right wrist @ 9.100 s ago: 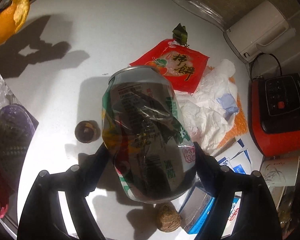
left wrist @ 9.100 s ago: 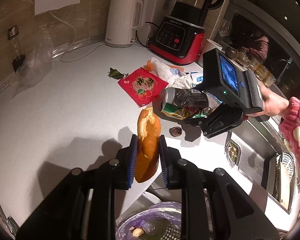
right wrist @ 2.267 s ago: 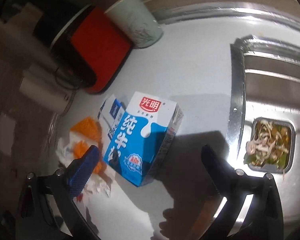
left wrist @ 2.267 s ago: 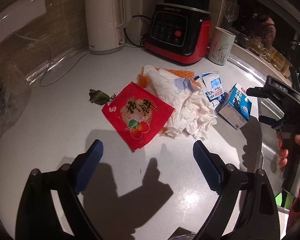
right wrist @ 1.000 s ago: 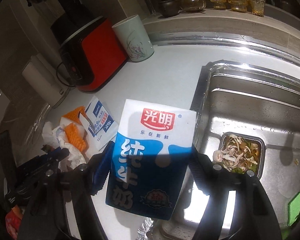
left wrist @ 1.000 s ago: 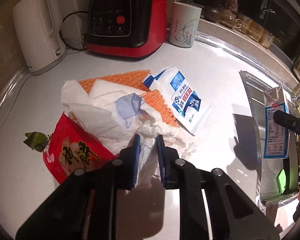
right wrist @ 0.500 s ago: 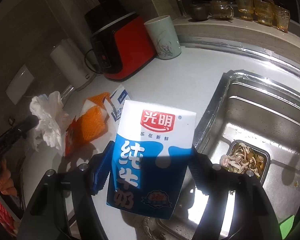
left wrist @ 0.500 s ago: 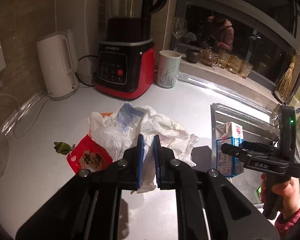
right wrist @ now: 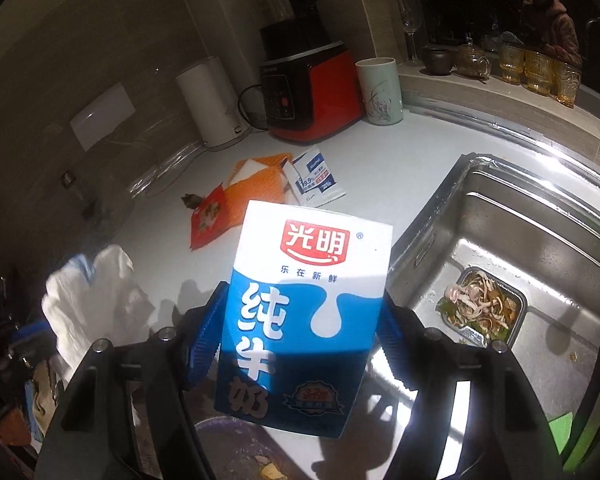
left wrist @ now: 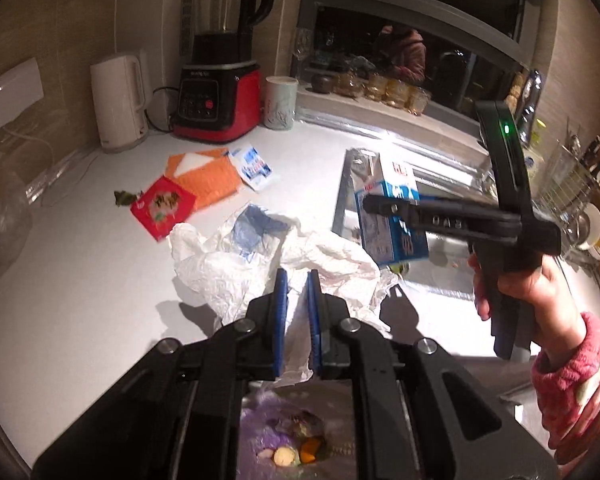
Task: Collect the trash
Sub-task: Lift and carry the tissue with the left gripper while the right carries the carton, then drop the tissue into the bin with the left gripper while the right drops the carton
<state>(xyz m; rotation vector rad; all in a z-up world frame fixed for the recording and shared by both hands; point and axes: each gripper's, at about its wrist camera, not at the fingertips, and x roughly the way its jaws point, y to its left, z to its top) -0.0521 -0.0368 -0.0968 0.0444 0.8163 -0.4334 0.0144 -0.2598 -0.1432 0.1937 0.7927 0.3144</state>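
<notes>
My left gripper (left wrist: pixel 296 280) is shut on a crumpled white plastic bag (left wrist: pixel 236 264) and holds it lifted over the counter's near edge. Below it a purple-lined trash bin (left wrist: pixel 296 436) shows food scraps. My right gripper (right wrist: pixel 302 300) is shut on a blue-and-white milk carton (right wrist: pixel 304 316), held upright in the air near the sink; the carton (left wrist: pixel 392 216) also shows in the left wrist view. A red snack wrapper (left wrist: pixel 162 206), orange foam netting (left wrist: pixel 210 178) and a blue-white wipe packet (left wrist: pixel 254 168) lie on the white counter.
A white kettle (left wrist: pixel 118 100), a red blender (left wrist: pixel 216 80) and a patterned cup (left wrist: pixel 280 102) stand at the back wall. A steel sink (right wrist: pixel 512 264) at the right holds a foil tray of food scraps (right wrist: pixel 480 308). A green leaf (left wrist: pixel 124 198) lies beside the wrapper.
My left gripper has pulled the white bag back off the pile toward the bin, baring the orange netting and wipe packet. My right gripper has carried the carton nearer the bin.
</notes>
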